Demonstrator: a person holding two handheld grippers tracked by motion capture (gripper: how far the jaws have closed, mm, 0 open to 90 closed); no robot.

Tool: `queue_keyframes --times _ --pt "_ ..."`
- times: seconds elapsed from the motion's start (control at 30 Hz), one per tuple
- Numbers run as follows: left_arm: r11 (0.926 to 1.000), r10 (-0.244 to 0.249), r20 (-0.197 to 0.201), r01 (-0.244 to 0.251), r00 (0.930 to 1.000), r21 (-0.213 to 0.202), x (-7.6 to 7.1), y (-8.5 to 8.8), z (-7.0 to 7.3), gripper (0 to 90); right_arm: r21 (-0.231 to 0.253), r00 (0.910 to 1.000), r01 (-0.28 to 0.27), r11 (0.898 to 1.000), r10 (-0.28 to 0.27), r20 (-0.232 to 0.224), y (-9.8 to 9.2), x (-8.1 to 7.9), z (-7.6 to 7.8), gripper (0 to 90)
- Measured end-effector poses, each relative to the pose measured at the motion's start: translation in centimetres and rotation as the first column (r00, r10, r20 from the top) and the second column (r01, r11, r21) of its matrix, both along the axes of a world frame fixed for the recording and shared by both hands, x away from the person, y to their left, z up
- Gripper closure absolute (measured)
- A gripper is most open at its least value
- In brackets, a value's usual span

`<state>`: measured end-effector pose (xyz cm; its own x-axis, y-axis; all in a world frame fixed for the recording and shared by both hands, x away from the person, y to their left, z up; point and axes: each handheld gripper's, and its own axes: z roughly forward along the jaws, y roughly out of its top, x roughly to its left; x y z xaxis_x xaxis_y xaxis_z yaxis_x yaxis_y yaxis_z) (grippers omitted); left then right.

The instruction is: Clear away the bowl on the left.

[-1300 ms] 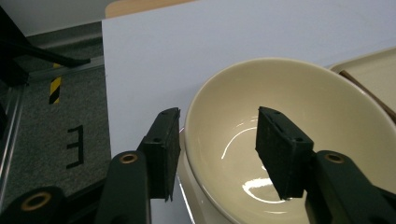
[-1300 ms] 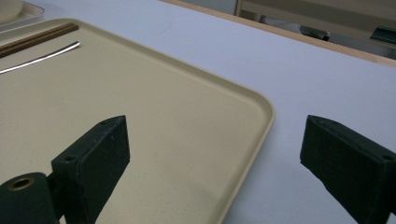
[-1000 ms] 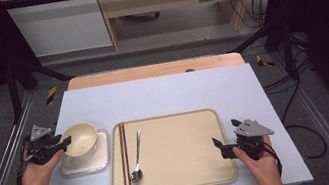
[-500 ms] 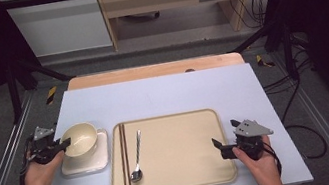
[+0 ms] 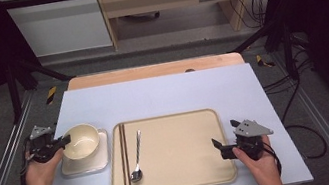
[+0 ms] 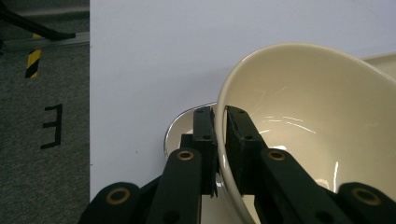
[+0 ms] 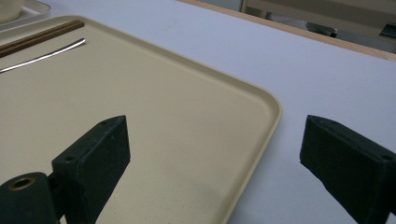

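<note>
A cream bowl point(image 5: 81, 141) sits on a small square plate point(image 5: 99, 161) at the table's left. My left gripper point(image 5: 64, 139) is at the bowl's left side. Its jaws have just been closing, and in the left gripper view my left gripper point(image 6: 220, 116) has the rim of the bowl point(image 6: 317, 116) pinched between its pads, one pad inside and one outside. My right gripper point(image 5: 225, 133) hovers open over the right end of the beige tray point(image 5: 172, 121). Nothing is between the jaws of the right gripper point(image 7: 215, 144), which straddle the edge of the tray point(image 7: 163, 93).
A metal spoon point(image 5: 136, 155) and brown chopsticks point(image 5: 124, 160) lie on the tray's left part. The spoon point(image 7: 46, 55) and chopsticks point(image 7: 42, 35) are far from my right gripper. Bare blue tabletop point(image 5: 162, 93) stretches behind the tray, with a wooden strip at its far edge.
The left gripper's jaws have drawn together on the bowl's rim. Both hands have stayed where they were.
</note>
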<state>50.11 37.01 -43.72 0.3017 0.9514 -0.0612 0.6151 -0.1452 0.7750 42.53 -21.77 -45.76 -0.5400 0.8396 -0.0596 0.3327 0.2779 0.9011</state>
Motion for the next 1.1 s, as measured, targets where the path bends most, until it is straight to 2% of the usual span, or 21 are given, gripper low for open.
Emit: queue_keyframes --times 0.07,0.7,0.83,0.93,0.97,1.1 --pt "0.9999 0.009 0.011 -0.009 0.9999 -0.014 -0.1 0.0 0.0 82.6 0.0 1.0 0.0 1.0 0.0 -0.001 0.0 0.0 0.0 8.8" --pt "0.9999 -0.013 0.051 0.014 0.9986 -0.007 -0.5 -0.6 0.8 82.2 0.001 1.0 0.002 1.0 -0.002 -0.001 0.1 0.1 -0.1 8.7" --pt "0.9998 -0.011 0.038 0.012 0.9992 -0.017 -0.6 -0.8 1.1 82.2 0.003 1.0 0.004 1.0 -0.004 -0.003 0.0 0.0 -0.1 8.6" --pt "0.9996 -0.017 0.045 0.018 0.9988 -0.021 -0.8 -1.1 1.4 82.2 0.003 1.0 0.005 1.0 -0.005 -0.003 0.0 0.0 0.0 8.6" --pt "0.9994 -0.025 0.067 0.027 0.9974 -0.022 -0.7 -1.1 1.5 82.2 0.004 1.0 0.005 1.0 -0.005 -0.004 0.0 0.0 0.0 8.6" --pt "0.9984 -0.036 0.082 0.039 0.996 -0.04 -1.0 -1.5 2.2 82.2 0.004 1.0 0.006 1.0 -0.006 -0.001 0.0 0.0 0.0 8.6"
